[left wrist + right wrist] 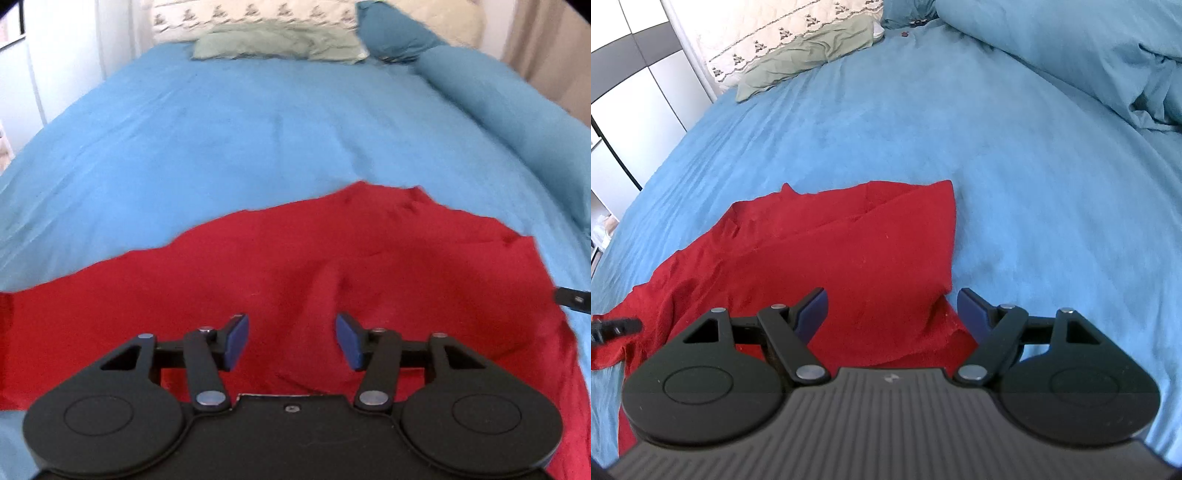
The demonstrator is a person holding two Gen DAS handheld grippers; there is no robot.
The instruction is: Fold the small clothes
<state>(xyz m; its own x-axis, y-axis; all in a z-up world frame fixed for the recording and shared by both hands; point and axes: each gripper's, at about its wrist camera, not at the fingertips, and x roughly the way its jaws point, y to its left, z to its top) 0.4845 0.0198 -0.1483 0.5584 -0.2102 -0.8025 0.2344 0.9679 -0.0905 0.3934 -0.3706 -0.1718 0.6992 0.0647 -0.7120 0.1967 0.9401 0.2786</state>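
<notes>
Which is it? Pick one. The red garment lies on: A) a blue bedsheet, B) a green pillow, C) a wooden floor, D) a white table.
A: the red garment is spread on the blue bedsheet; the green pillow lies far off at the head of the bed.

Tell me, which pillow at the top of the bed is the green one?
The green pillow is the flat, rumpled one lying in front of the white patterned pillow. The dark blue pillow sits beside it, toward the rolled blue duvet.
</notes>
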